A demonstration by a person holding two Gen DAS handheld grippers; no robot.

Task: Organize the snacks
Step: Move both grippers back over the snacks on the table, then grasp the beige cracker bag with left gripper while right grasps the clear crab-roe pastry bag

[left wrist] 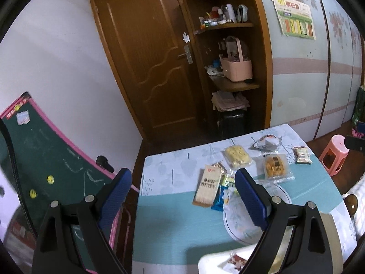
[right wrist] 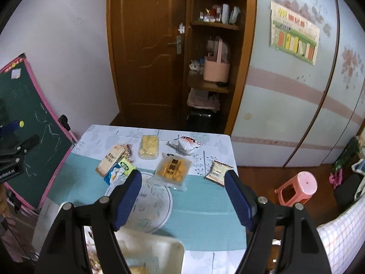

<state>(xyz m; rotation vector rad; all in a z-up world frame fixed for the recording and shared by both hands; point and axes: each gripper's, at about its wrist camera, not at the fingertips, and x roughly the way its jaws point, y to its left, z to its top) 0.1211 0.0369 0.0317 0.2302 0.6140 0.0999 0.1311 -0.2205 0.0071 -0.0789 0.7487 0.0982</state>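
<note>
Several snack packets lie on the table (right wrist: 200, 217): a long tan cracker pack (left wrist: 206, 186) (right wrist: 110, 159), a yellow cake pack (left wrist: 237, 156) (right wrist: 148, 147), an orange biscuit pack (left wrist: 275, 165) (right wrist: 173, 169), a silver bag (left wrist: 267, 142) (right wrist: 183, 143), a small beige sachet (left wrist: 302, 154) (right wrist: 217, 172) and a blue-green wrapper (left wrist: 225, 190) (right wrist: 121, 171). A white bin (left wrist: 219, 262) (right wrist: 150, 253) sits at the near edge with something inside. My left gripper (left wrist: 183, 194) is open and empty above the table's left side. My right gripper (right wrist: 182, 196) is open and empty above the round patterned plate (right wrist: 159, 201).
A green chalkboard with a pink frame (left wrist: 45, 159) (right wrist: 29, 132) leans at the table's left. A pink stool (left wrist: 334, 154) (right wrist: 298, 188) stands right of the table. A wooden door (left wrist: 146, 64) and shelves with a pink basket (left wrist: 237, 67) are behind.
</note>
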